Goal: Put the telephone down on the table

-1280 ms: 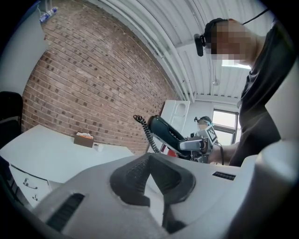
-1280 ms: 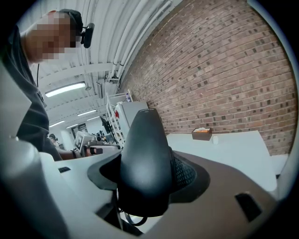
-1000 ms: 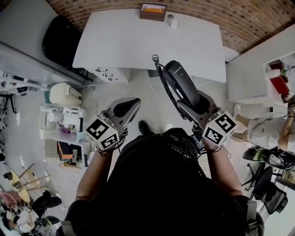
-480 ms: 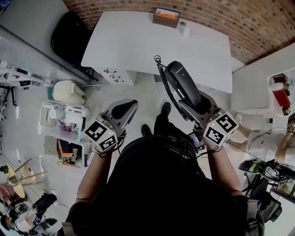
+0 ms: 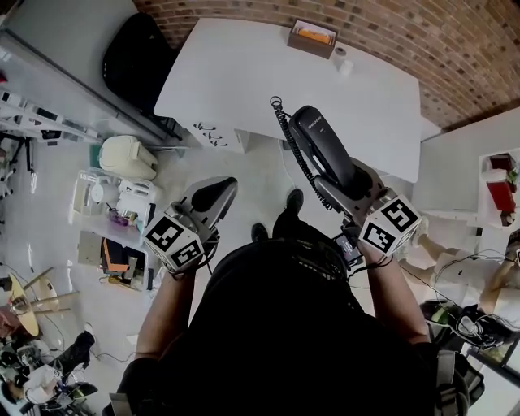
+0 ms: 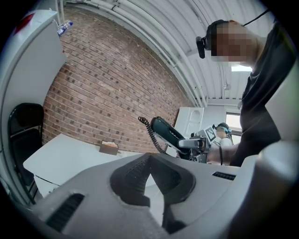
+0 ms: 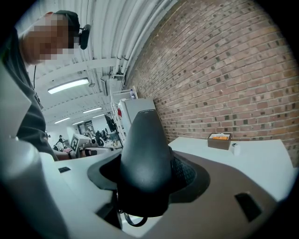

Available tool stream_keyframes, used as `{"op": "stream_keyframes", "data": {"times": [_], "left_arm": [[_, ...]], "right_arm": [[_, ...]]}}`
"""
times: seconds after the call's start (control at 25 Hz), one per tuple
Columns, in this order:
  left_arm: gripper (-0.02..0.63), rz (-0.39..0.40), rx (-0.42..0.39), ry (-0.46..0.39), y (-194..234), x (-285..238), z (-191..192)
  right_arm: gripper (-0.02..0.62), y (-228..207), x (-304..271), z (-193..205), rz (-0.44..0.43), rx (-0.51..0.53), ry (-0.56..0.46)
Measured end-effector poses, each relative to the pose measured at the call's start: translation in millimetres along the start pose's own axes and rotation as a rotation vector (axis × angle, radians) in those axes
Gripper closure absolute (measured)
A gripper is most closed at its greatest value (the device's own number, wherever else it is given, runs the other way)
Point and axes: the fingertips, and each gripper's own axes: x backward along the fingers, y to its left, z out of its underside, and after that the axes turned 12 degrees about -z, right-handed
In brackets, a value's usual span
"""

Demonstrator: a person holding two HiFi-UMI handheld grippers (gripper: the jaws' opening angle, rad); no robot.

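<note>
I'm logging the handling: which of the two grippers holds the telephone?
The right gripper: its jaws are shut on the black telephone, held above the floor. The left gripper has its jaws together on nothing.

Workshop-style lab: a white bench [image 5: 244, 73] beside a brick wall [image 5: 390, 24], a cluttered storage cart [image 5: 118, 207], a black chair [image 5: 134, 57], strip lights [image 7: 67, 85] overhead.

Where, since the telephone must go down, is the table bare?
Nearly the whole table is bare, near edge to middle. Only the far edge by the brick wall is occupied: a box and a small white roll.
</note>
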Motion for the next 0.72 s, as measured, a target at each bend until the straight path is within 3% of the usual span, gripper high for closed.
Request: {"op": "stream_keyframes", "data": {"times": [0.72], "left_arm": [[0.598, -0.069, -0.023, 0.027, 20, -127, -22]], "right_arm": [[0.327, -119, -16, -32, -0.102, -0.02, 0.014]]}}
